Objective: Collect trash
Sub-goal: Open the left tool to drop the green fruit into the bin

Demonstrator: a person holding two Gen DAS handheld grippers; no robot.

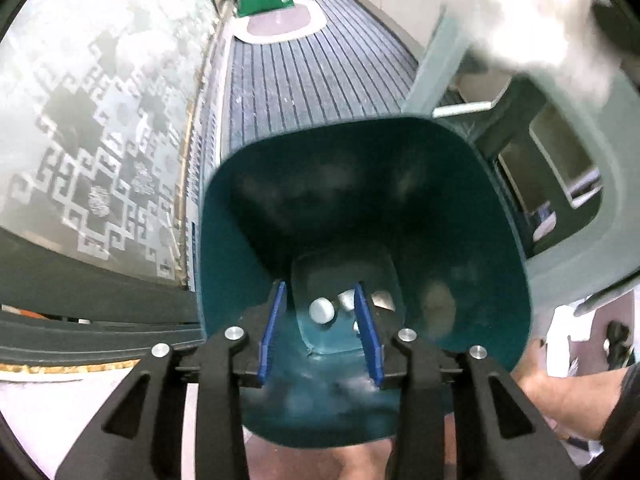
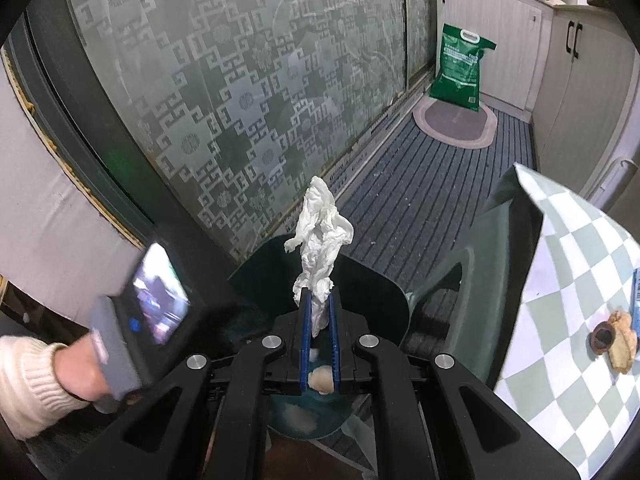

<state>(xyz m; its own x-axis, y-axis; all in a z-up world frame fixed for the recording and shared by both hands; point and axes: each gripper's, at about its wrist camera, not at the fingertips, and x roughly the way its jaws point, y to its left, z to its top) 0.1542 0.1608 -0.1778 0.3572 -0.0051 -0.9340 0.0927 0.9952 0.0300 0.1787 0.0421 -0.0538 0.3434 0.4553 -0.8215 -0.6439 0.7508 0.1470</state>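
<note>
right gripper [image 2: 320,300] pinching tissue [image 2: 320,236] | above bin [image 2: 256,272]

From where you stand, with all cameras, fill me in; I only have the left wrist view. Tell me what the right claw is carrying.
Observer: The right claw is shut on a crumpled white tissue, which sticks out past the fingertips.
Operator: Tell me where that tissue sits relative to the bin.
Observer: In the right wrist view it hangs over the open teal bin, not yet dropped.
Operator: Report any trash still outside the bin.
Observer: On the checkered tablecloth to the right lie a dark round scrap and a tan crumpled piece.
</note>
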